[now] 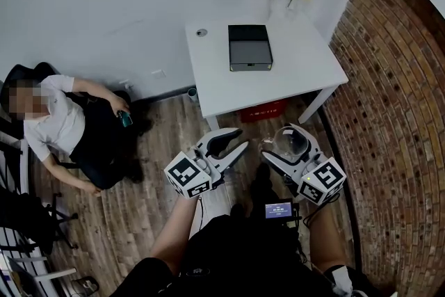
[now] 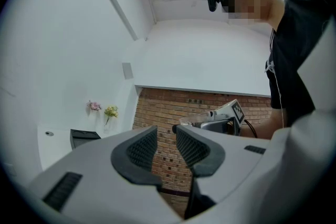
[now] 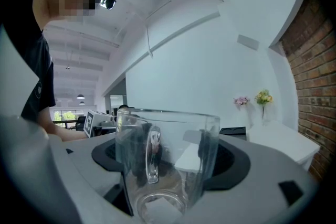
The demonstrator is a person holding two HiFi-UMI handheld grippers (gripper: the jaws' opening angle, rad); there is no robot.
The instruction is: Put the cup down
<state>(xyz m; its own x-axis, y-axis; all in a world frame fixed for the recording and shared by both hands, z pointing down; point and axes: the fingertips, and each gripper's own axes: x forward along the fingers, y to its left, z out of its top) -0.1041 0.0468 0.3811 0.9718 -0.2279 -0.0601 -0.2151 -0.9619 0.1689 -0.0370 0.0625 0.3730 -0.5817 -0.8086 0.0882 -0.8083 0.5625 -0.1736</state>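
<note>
Both tongs hover over the floor [image 1: 139, 205], short of the table's [image 1: 299, 73] near edge. The right gripper [image 1: 288, 149] clamps the cup [image 3: 168, 155], and the left gripper [image 2: 164, 147] gapes with nothing in it. Lots of white tabletop in front of the box [image 1: 249, 46], brick wall [image 1: 396, 115] on the right.

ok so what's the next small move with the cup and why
Probably carry the right hand-held gripper forward to the white table: its jaws grip the glass cup over the wooden floor, short of the tabletop, so opening now would likely drop it.
</note>
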